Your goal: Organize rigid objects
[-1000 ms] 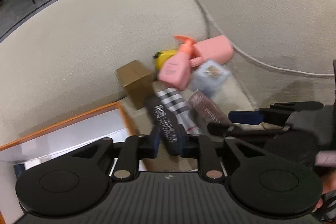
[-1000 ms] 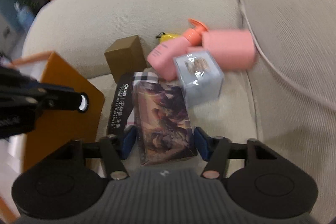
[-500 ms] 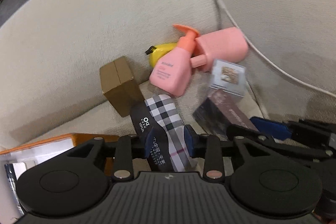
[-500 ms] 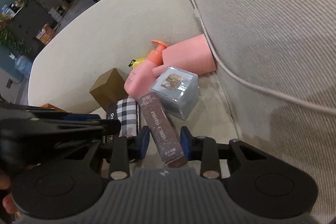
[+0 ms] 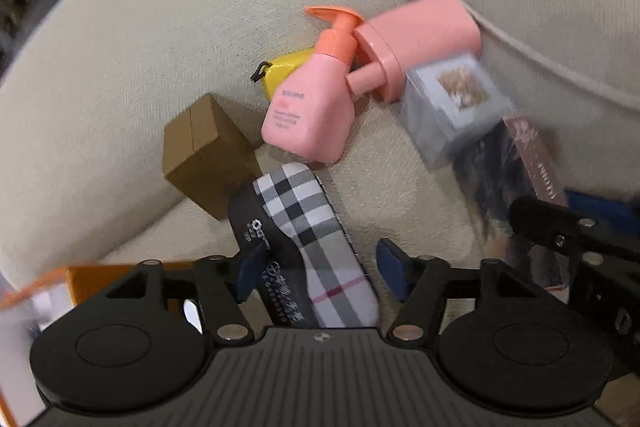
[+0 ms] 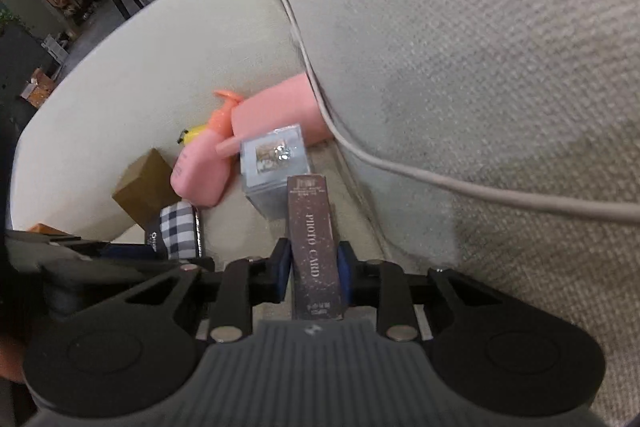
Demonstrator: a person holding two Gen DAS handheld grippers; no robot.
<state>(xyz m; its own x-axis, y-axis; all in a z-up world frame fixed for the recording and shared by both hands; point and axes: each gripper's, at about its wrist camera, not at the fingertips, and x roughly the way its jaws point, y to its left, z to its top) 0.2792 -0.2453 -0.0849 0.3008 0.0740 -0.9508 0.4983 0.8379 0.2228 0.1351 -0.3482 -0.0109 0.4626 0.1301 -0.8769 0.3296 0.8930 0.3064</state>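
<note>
Right gripper (image 6: 311,273) clamps the brown photo-card box (image 6: 313,239), just in front of the clear cube (image 6: 276,167). Left gripper (image 5: 320,271), jaws opening, straddles the plaid box (image 5: 308,223) beside the cardboard box (image 5: 208,155).

At the frame's centre the pump bottle (image 5: 310,107) lies on the sofa seat (image 5: 392,171). The cardboard box (image 5: 208,155) is to its left, the clear cube (image 5: 456,107) to its right, the checked case (image 5: 308,235) below it.
</note>
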